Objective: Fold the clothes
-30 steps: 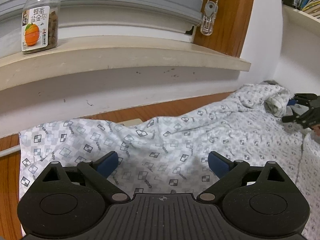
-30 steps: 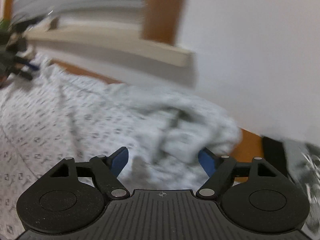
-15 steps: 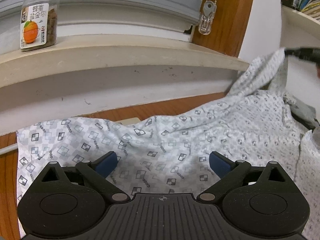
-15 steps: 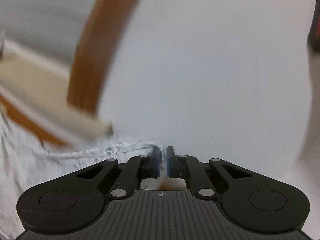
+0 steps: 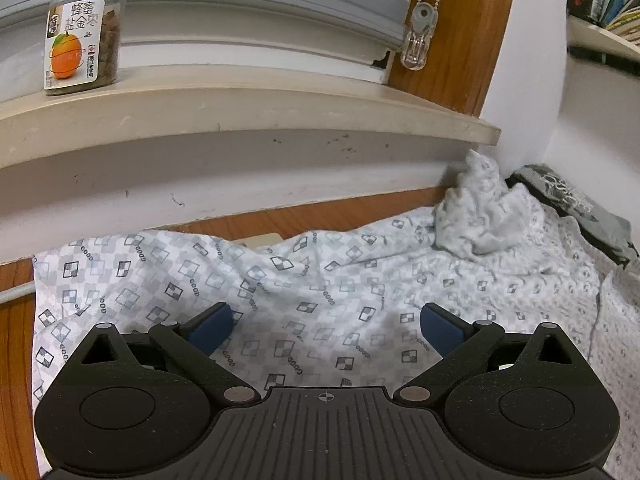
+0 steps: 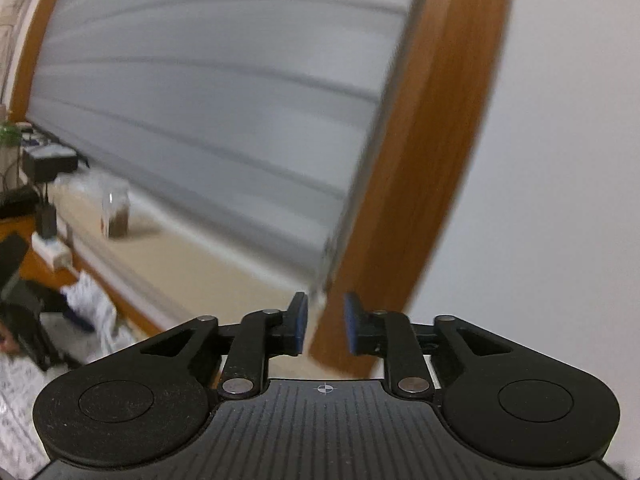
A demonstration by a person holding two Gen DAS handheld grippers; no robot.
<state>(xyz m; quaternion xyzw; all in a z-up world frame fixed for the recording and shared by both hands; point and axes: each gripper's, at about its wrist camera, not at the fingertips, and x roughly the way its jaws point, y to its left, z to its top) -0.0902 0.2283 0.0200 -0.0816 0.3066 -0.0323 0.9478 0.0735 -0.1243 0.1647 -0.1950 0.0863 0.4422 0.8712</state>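
My left gripper (image 5: 326, 326) hovers wide-fingered over the white checker-print cotton garment (image 5: 280, 292), bunched far right. My right gripper (image 6: 325, 324), narrowly parted and empty, points at the window blind; I would flatten that bunch first.

Windowsill (image 5: 248, 104) clutter
A labelled jar (image 5: 82, 28) stands on the sill's left end; a clear cord clip (image 5: 418, 42) hangs above its right end.

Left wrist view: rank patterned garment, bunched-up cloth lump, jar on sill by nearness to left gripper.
From the left gripper:
1. Patterned garment, spread flat directly under and ahead of the open fingers.
2. Bunched-up cloth lump, farther back on the right, near the wall corner.
3. Jar, up on the windowsill, far left.
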